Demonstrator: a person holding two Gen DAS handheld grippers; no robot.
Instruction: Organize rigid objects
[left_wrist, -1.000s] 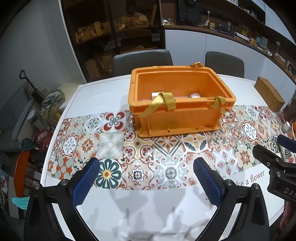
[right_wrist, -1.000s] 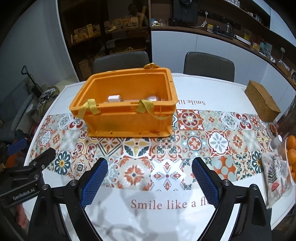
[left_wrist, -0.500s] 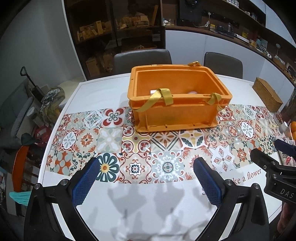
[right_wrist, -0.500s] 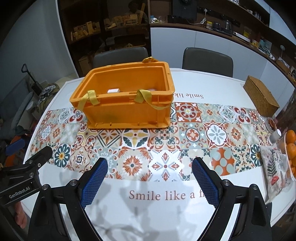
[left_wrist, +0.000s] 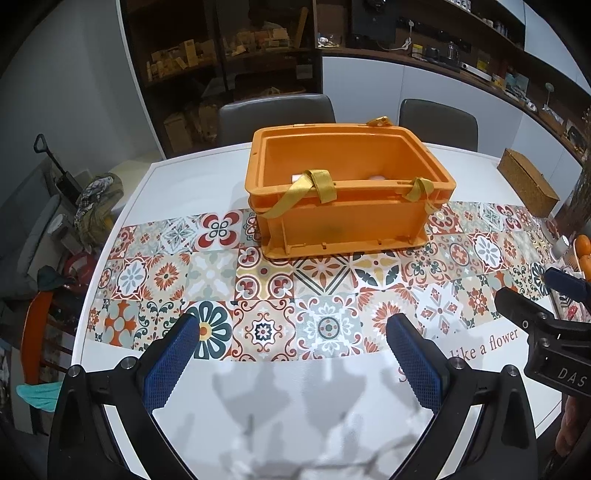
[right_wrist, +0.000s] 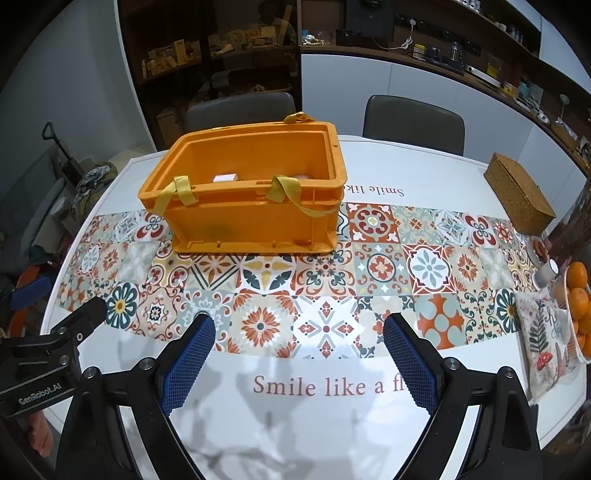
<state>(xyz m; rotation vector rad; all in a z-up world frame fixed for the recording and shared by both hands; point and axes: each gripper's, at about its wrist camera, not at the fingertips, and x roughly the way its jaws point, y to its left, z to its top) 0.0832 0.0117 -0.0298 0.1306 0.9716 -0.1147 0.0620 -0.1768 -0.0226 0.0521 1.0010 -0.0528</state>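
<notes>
One orange crate (left_wrist: 347, 195) stands upright on the table (left_wrist: 207, 173), partly on the band of patterned tiles (left_wrist: 266, 291) that crosses the white top. In the left wrist view it sits at about 12 o'clock; in the right wrist view, at about 11 o'clock. Yellow straps (left_wrist: 306, 188) hang over its near rim at two places. Inside, only the tops of a white item (right_wrist: 225, 178) and a pale item (left_wrist: 376, 177) show above the rim; what they are cannot be told.

The left gripper (left_wrist: 293, 339) has its jaws wide apart with nothing between the blue pads (left_wrist: 170, 365), held above the near white part of the table, well apart from the crate. The right gripper (right_wrist: 299, 336) is likewise spread and empty, above the printed words "Smile like a fl" (right_wrist: 328, 386), also well short of the crate.

Two grey chairs (right_wrist: 413, 122) stand at the far edge of the table. One woven box (right_wrist: 517, 194) lies at 2 o'clock in the right wrist view, and a bowl of oranges (right_wrist: 578, 295) at 3 o'clock beside a printed cloth (right_wrist: 543, 339). Dark shelving (left_wrist: 229, 55) and a long counter (right_wrist: 424, 62) line the far wall.
</notes>
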